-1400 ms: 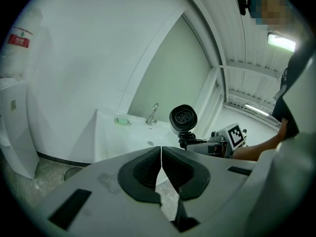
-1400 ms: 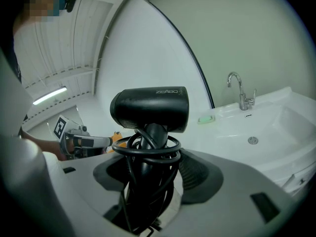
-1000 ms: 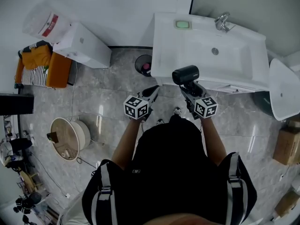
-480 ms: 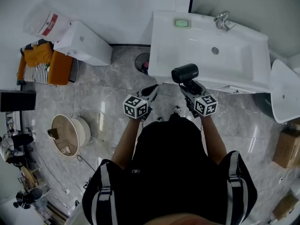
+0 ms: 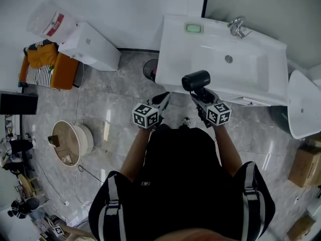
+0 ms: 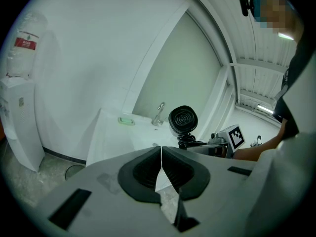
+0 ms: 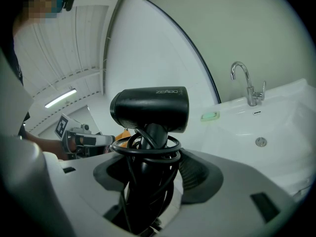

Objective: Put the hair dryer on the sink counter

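The black hair dryer is held up in the air by the right gripper, with its handle standing upright along the jaws and its barrel lying crosswise, long axis running left to right across the right gripper view. In the left gripper view one round, grilled end of the barrel faces the left gripper. In the head view the dryer hangs over the front edge of the white desk that holds the sink basin, towards its left end, and is not set down on it. The black cord is wound in loops round the handle just below the barrel. The right gripper's jaws are clamped on the handle, with the cord loops bunched between the dark pads. The left gripper's jaws are closed together with nothing between them, and it is held beside the right one, short of the desk's front edge. Pale lettering runs along the barrel's side, too small to read surely. On the desk's far edge sit a green soap dish and a chrome tap, well apart from the dryer. Off to the left, by the wall, a clear bottle carries a red label whose print is too small to read.
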Available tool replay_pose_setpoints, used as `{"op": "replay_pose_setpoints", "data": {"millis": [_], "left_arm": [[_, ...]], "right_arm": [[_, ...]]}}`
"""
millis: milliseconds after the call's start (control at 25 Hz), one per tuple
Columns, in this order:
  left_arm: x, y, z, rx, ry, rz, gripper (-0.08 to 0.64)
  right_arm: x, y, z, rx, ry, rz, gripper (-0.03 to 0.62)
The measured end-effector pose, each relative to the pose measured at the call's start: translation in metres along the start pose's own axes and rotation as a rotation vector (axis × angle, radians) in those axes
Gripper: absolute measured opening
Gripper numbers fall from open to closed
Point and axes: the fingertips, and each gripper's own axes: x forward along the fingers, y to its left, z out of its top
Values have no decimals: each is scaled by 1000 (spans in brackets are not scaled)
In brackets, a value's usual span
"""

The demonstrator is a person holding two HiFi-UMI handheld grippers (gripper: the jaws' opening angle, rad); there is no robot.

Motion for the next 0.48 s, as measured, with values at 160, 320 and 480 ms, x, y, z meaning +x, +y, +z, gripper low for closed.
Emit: {"op": "replay_pose_setpoints", "data": {"millis": [160,320,480], "left_arm": [[7,-5,0,1,-12,3,17],[13,-14,6,18,-27,-2,17],[16,-17,10,29,-24,1,17]], "right_arm": [[-1,-3,-3,-10,9,16,324],[-2,-5,-4,-17,4,29,324],[-2,-6,-3,-6,-4,37,324]]}}
